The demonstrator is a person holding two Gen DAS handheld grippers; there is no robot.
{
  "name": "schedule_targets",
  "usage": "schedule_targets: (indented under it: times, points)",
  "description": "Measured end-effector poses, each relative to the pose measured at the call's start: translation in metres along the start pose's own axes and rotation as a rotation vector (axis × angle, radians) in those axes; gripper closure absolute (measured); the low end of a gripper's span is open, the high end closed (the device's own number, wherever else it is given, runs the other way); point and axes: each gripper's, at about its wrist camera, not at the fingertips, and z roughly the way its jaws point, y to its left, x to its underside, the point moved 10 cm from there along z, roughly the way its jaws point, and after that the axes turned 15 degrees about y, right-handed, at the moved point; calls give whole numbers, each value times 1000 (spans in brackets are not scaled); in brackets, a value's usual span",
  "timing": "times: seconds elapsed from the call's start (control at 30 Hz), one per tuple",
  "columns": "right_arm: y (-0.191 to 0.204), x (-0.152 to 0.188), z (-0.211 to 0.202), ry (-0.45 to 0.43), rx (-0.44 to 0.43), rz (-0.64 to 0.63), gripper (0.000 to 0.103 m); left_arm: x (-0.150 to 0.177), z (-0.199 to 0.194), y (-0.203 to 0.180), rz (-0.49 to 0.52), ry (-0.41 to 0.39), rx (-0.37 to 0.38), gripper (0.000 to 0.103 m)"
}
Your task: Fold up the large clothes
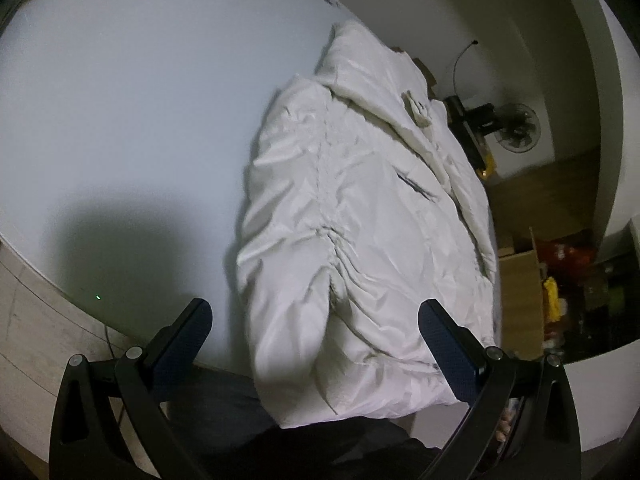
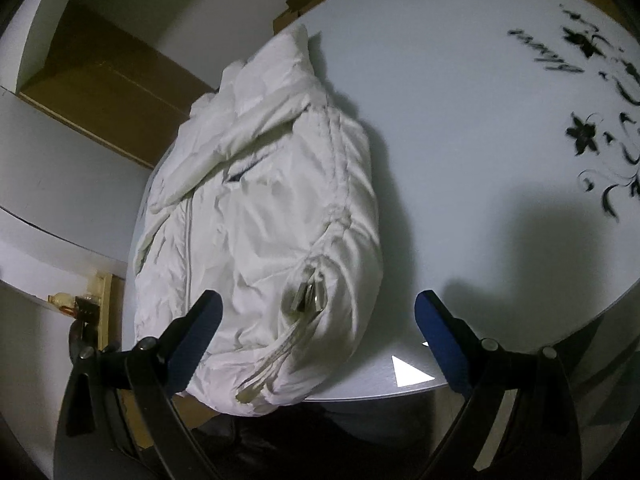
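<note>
A: Where is the white jacket [image 1: 360,216]?

B: Bundled on the pale desk [image 1: 140,120], along one edge, its near end hanging slightly over the rim towards the person.

A: Are the grippers holding it?

B: No. The left gripper [image 1: 314,320] stands wide, its fingers apart above the jacket's near end. The right gripper [image 2: 318,312] is also spread wide, one finger over the cloth, the other over bare desk.

A: What's hard to read?

B: A metal-looking toggle and cords [image 2: 308,300] by the gathered seam are blurred. The dark floral print [image 2: 588,132] on the desk is partly cut off. The cardboard box [image 1: 520,284] and clutter beyond the desk are dim.
</note>
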Motion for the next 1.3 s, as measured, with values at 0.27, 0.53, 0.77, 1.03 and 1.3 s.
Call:
schedule_targets:
  times: [0.27,0.53,0.77,1.03,1.3]
  points:
    - [3,4,12,31,-3,-14,6,-8,12,-6,-12,17,43,0]
    - [-4,6,21,62,9,7,6,-29,34,-29,21,70,100,0]
    - [2,1,32,79,3,6,6,-41,51,-45,-22,119,241,0]
    - [21,-11,46,109,-45,-1,6,-42,41,-35,-78,82,326,2]
    - [23,-19,57,108,23,0,68,-38,57,-38,-71,113,248,43]
